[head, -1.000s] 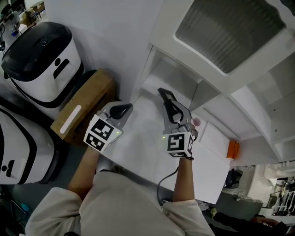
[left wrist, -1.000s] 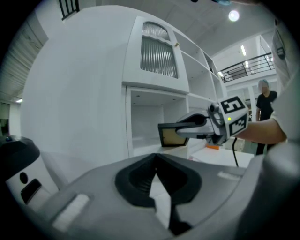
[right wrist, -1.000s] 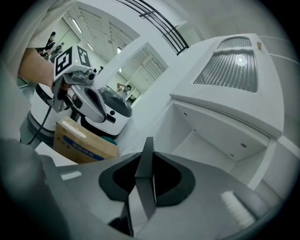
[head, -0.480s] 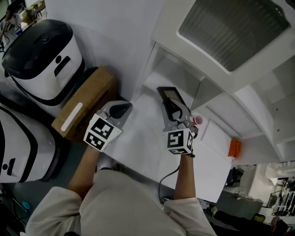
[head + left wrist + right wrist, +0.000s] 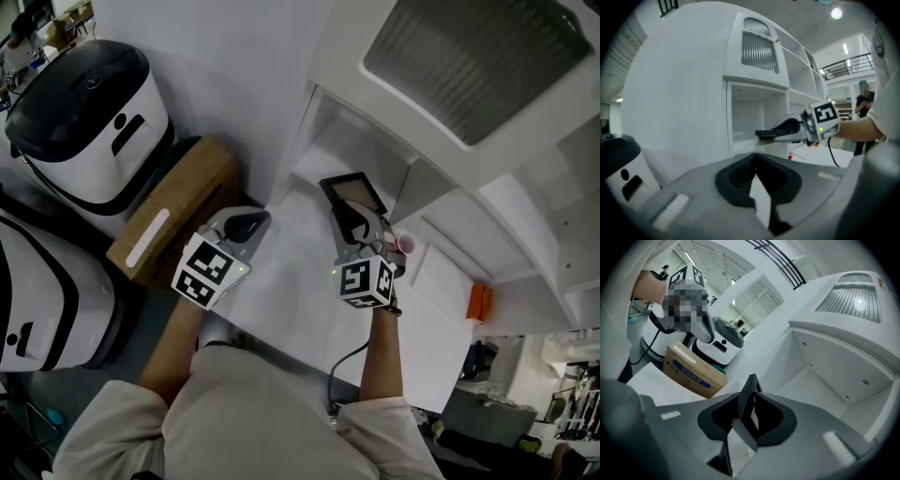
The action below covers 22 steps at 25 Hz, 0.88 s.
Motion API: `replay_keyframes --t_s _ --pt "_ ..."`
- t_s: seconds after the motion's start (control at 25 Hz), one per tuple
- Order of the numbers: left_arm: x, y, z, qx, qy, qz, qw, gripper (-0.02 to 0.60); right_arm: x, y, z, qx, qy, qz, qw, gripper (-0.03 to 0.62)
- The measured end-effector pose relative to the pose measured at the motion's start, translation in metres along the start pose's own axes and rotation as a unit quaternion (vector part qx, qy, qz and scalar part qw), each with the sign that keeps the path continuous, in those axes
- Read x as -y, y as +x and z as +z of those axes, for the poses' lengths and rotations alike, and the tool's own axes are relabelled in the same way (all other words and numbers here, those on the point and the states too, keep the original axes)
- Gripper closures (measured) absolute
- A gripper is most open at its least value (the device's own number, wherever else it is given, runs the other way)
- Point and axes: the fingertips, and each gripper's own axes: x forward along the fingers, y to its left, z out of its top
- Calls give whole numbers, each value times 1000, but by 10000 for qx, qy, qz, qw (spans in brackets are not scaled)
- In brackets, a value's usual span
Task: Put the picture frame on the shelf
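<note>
Your left claw (image 5: 255, 221) and right claw (image 5: 353, 220) are pale grey moulded shells with black pads at the front. Behind each claw sits a white cube (image 5: 208, 270) printed with black square markers, and a small green light (image 5: 334, 273) glows beside it. A black cable (image 5: 339, 370) trails back from the right claw. You wear a loose, light beige top (image 5: 244, 412) whose sleeves end near the elbow.

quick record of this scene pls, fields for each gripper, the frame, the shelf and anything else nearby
left gripper: shut, nothing in it
right gripper: picture frame between its jaws, which have just been opening
picture frame: dark border, at the mouth of the lowest compartment
shelf: white, open compartments
table: white, under both grippers
nearby: cardboard box on the left, small cup beside the right gripper
</note>
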Motion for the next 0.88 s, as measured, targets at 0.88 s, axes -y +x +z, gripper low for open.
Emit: replay_keyframes --t_s 0.88 --pt "2 11 -13 -132 -185 -78 9997 580 -9 40 -15 -367 -707 123 9967 474"
